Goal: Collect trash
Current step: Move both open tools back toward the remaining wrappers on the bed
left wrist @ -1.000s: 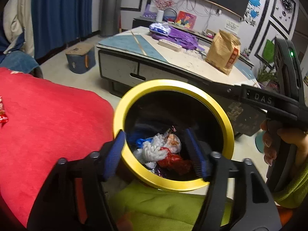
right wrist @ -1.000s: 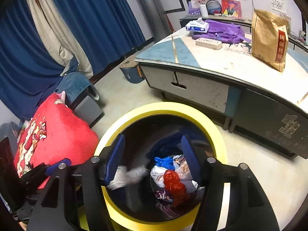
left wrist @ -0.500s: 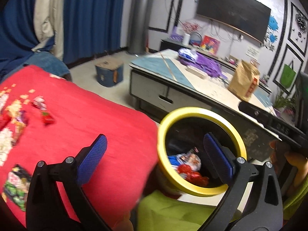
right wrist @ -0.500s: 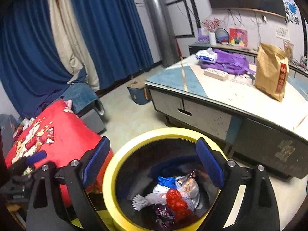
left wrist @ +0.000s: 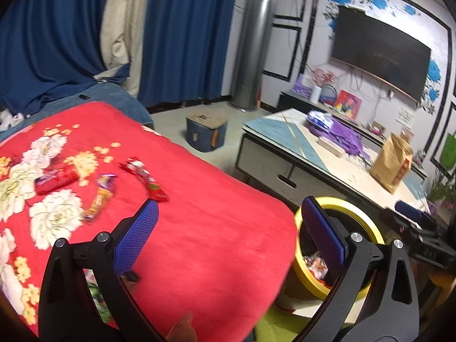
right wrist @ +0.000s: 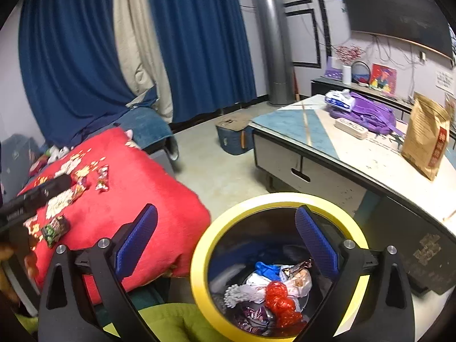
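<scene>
Waiting on the red blanket (left wrist: pixel 216 228) are your next wrappers (left wrist: pixel 145 179), scattered well left of the yellow-rimmed bin (right wrist: pixel 199 259) holding collected trash (right wrist: pixel 273 290). Your left gripper (left wrist: pixel 228 233) gapes wide, empty; your right gripper (right wrist: pixel 225 236) is opening, nothing between. Wrapper print's too blurred to read.

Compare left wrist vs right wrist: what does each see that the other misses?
Left wrist only: a close look at the wrappers on the red blanket, including the long red wrapper and the orange one, with the left gripper open and empty.

Right wrist only: the bin's contents, the red mesh bag and blue scrap, with the right gripper opening and empty.

Both: yellow-rimmed bin, blue curtains, low table, brown paper bag.
</scene>
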Action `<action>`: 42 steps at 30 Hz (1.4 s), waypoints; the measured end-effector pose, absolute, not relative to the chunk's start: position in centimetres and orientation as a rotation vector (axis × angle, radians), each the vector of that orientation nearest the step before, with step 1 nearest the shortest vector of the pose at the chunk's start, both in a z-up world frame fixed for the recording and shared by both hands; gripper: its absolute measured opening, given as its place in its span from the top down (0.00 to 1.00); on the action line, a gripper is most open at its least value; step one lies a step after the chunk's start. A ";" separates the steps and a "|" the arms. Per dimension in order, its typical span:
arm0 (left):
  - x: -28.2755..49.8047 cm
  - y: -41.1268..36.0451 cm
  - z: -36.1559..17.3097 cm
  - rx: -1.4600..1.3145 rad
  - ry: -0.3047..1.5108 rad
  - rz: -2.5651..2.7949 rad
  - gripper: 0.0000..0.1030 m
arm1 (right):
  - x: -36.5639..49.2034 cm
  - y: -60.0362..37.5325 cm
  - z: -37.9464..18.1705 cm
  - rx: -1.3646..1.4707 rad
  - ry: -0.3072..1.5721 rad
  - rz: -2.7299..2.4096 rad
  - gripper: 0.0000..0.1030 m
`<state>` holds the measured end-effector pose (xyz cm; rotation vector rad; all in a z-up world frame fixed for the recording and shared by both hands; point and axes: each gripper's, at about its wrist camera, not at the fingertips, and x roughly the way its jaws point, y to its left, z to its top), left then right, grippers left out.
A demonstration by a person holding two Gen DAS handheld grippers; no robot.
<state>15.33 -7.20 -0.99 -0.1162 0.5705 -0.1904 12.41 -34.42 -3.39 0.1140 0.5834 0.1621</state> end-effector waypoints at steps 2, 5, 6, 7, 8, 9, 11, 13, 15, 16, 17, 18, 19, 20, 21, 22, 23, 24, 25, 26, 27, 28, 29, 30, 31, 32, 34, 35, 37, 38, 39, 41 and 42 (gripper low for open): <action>15.2 -6.1 -0.7 -0.131 0.557 -0.169 0.11 | 12.2 -33.7 -3.4 0.103 0.584 0.179 0.08; 15.0 -4.7 -0.3 -0.130 0.535 -0.132 0.11 | 12.1 -32.2 -3.3 0.085 0.589 0.211 0.08; 14.9 -4.2 -0.1 -0.128 0.525 -0.115 0.11 | 11.9 -31.5 -3.3 0.074 0.591 0.226 0.08; 14.8 -3.8 0.0 -0.125 0.517 -0.099 0.11 | 11.8 -30.9 -3.2 0.063 0.591 0.238 0.08; 14.7 -3.3 0.2 -0.120 0.508 -0.082 0.11 | 11.8 -30.4 -3.2 0.057 0.592 0.248 0.08; 14.7 -3.0 0.2 -0.116 0.501 -0.072 0.11 | 11.7 -29.7 -3.1 0.047 0.592 0.264 0.08; 14.4 -2.3 0.5 -0.107 0.487 -0.046 0.11 | 11.6 -28.8 -2.9 0.035 0.592 0.287 0.08; 14.2 -1.6 0.7 -0.106 0.476 -0.034 0.11 | 11.5 -28.0 -2.6 0.029 0.588 0.305 0.08; 14.1 -0.9 0.9 -0.102 0.467 -0.019 0.11 | 11.5 -27.1 -2.2 0.030 0.590 0.325 0.08; 14.0 -0.6 1.1 -0.099 0.461 -0.011 0.11 | 11.6 -26.8 -2.1 0.029 0.591 0.333 0.08; 14.0 -0.4 1.2 -0.096 0.458 -0.005 0.11 | 11.7 -26.4 -2.1 0.027 0.593 0.340 0.08; 13.9 0.0 1.3 -0.092 0.454 0.006 0.11 | 11.7 -25.8 -2.0 0.023 0.596 0.352 0.08; 13.8 0.2 1.4 -0.088 0.449 0.017 0.11 | 11.7 -25.2 -1.9 0.020 0.598 0.363 0.08; 13.7 0.5 1.6 -0.083 0.443 0.026 0.11 | 11.6 -24.8 -1.9 0.015 0.600 0.374 0.08; 13.8 0.6 1.7 -0.078 0.439 0.032 0.11 | 11.5 -24.1 -1.9 0.008 0.600 0.387 0.08; 13.8 0.9 1.8 -0.071 0.436 0.040 0.11 | 11.5 -23.6 -1.9 0.004 0.601 0.399 0.08; 13.7 1.3 1.9 -0.065 0.436 0.048 0.11 | 11.5 -23.2 -1.9 0.001 0.602 0.408 0.08; 13.8 1.6 1.9 -0.064 0.437 0.052 0.11 | 11.5 -22.5 -1.8 -0.001 0.604 0.421 0.08; 13.8 2.0 2.0 -0.065 0.438 0.056 0.11 | 11.6 -21.9 -1.8 -0.001 0.606 0.433 0.08; 13.8 2.5 2.0 -0.072 0.440 0.063 0.11 | 11.6 -21.5 -1.8 0.000 0.610 0.442 0.08; 13.8 3.0 2.0 -0.079 0.442 0.071 0.11 | 11.7 -20.8 -1.8 0.002 0.617 0.456 0.08; 13.9 3.4 2.0 -0.085 0.447 0.078 0.11 | 11.8 -20.2 -1.8 0.005 0.620 0.466 0.08; 14.0 4.0 1.9 -0.091 0.455 0.085 0.11 | 11.8 -19.8 -1.8 0.006 0.624 0.476 0.08; 14.0 4.4 1.8 -0.095 0.460 0.091 0.11 | 11.9 -19.1 -1.8 0.006 0.630 0.491 0.08; 14.1 4.9 1.7 -0.099 0.464 0.099 0.11 | 12.0 -18.4 -1.9 0.004 0.634 0.502 0.08; 14.0 5.2 1.6 -0.103 0.466 0.106 0.11 | 12.1 -17.7 -2.0 0.002 0.638 0.513 0.08; 14.0 6.1 1.4 -0.116 0.474 0.119 0.11 | 12.4 -16.5 -2.0 -0.003 0.645 0.531 0.08; 14.0 6.7 1.3 -0.123 0.477 0.127 0.11 | 12.5 -16.2 -2.1 -0.004 0.645 0.536 0.08; 14.1 7.7 1.2 -0.133 0.480 0.139 0.11 | 12.8 -15.2 -2.1 -0.007 0.647 0.552 0.08; 14.1 8.1 1.1 -0.137 0.482 0.145 0.11 | 13.0 -14.8 -2.2 -0.010 0.652 0.556 0.08; 14.1 8.7 1.0 -0.141 0.484 0.154 0.11 | 13.3 -14.2 -2.3 -0.009 0.659 0.565 0.08; 14.2 9.4 1.0 -0.139 0.484 0.163 0.11 | 13.9 -13.1 -2.5 -0.002 0.672 0.581 0.08; 14.3 10.0 0.9 -0.133 0.486 0.173 0.11 | 14.1 -12.6 -2.5 -0.001 0.678 0.592 0.08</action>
